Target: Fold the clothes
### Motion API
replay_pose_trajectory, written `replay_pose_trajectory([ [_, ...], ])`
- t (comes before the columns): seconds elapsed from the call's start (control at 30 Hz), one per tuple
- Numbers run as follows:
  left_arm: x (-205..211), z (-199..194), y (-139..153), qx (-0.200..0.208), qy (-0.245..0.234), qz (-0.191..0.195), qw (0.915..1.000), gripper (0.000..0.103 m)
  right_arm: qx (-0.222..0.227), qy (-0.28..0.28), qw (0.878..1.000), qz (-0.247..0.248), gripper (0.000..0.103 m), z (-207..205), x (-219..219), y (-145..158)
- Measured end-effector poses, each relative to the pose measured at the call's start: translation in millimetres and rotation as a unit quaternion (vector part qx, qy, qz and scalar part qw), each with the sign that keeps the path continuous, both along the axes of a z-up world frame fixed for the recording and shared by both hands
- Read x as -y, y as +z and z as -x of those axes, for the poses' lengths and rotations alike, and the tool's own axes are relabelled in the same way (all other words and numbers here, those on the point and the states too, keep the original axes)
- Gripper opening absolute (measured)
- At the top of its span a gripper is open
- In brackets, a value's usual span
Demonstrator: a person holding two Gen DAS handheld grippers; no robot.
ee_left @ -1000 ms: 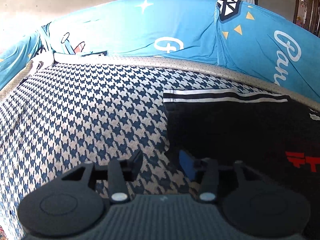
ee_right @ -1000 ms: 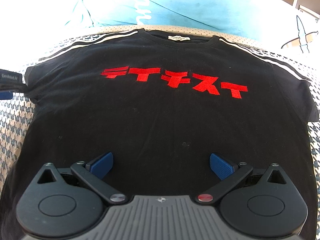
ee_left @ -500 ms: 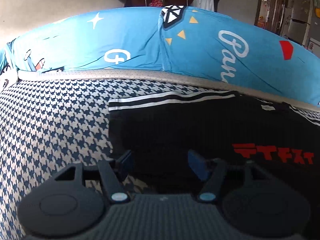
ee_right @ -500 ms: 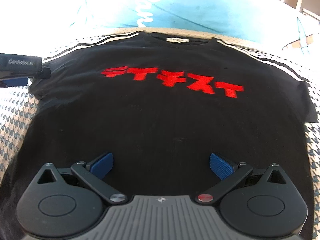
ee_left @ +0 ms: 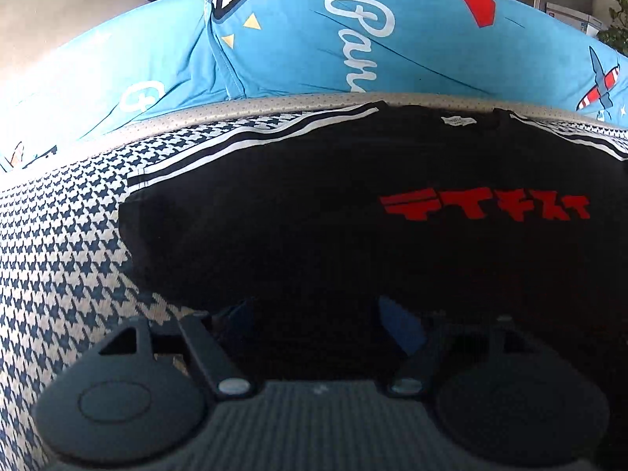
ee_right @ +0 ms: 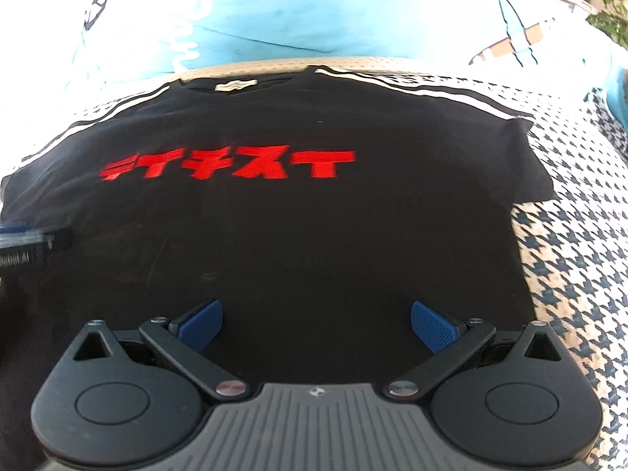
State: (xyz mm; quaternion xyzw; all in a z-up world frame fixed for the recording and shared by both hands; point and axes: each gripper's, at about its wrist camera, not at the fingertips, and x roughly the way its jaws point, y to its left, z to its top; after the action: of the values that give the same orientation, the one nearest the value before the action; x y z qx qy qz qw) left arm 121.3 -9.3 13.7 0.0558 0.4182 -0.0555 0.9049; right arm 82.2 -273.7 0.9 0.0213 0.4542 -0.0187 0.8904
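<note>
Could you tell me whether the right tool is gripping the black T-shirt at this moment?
Apart. In the right wrist view the right tool stands wide open above the black T-shirt, whose flat cloth shows between the blue pads, unpinched.

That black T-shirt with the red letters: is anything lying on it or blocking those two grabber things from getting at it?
Nothing visible does. The black T-shirt lies flat on the houndstooth cover with nothing on top. The right gripper hangs open just over it; the left gripper, its jaws opening, is over the shirt's other side.
</note>
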Motion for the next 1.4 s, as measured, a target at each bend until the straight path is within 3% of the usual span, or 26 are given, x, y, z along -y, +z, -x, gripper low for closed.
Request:
replay_pose_trajectory([
  [0.13, -2.2, -0.3, 0.1, -0.002, 0.006, -0.002, 1.0000, 0.082, -0.006, -0.015, 1.000, 0.018, 0.103, -0.7, 15.1, -1.5],
  [0.33, -2.3, 0.9, -0.6, -0.004, 0.016, -0.018, 0.9997, 0.087, 0.000, -0.037, 0.999, -0.007, 0.103, 1.5, 47.6, 0.7],
  [0.43, -7.5, 2.5, -3.6, -0.011, 0.039, -0.029, 0.9987, 0.103, 0.004, -0.032, 0.999, -0.018, 0.103, 0.7, 56.3, 0.0],
  [0.53, -19.8, 1.9, -4.4, -0.027, 0.054, -0.004, 0.9982, 0.103, 0.005, -0.026, 1.000, -0.017, 0.103, 0.8, 61.5, -0.1],
  [0.8, -17.2, 3.2, 0.6, -0.023, 0.065, -0.025, 0.9974, 0.103, 0.007, -0.031, 0.998, -0.056, 0.098, 0.4, 81.1, 6.1],
  [0.97, -15.9, 2.7, 10.0, -0.015, 0.072, -0.018, 0.9972, 0.101, 0.013, -0.039, 0.996, -0.083, 0.097, 1.5, 88.8, 9.7],
  [1.33, 9.5, 5.4, 20.4, 0.018, 0.023, -0.012, 0.9995, 0.102, 0.053, -0.101, 0.990, -0.083, 0.097, -3.9, 112.8, 20.0],
  [1.4, 14.2, 4.4, 18.6, 0.017, 0.019, -0.012, 0.9996, 0.102, 0.061, -0.109, 0.989, -0.076, 0.091, -6.9, 116.9, 20.9],
])
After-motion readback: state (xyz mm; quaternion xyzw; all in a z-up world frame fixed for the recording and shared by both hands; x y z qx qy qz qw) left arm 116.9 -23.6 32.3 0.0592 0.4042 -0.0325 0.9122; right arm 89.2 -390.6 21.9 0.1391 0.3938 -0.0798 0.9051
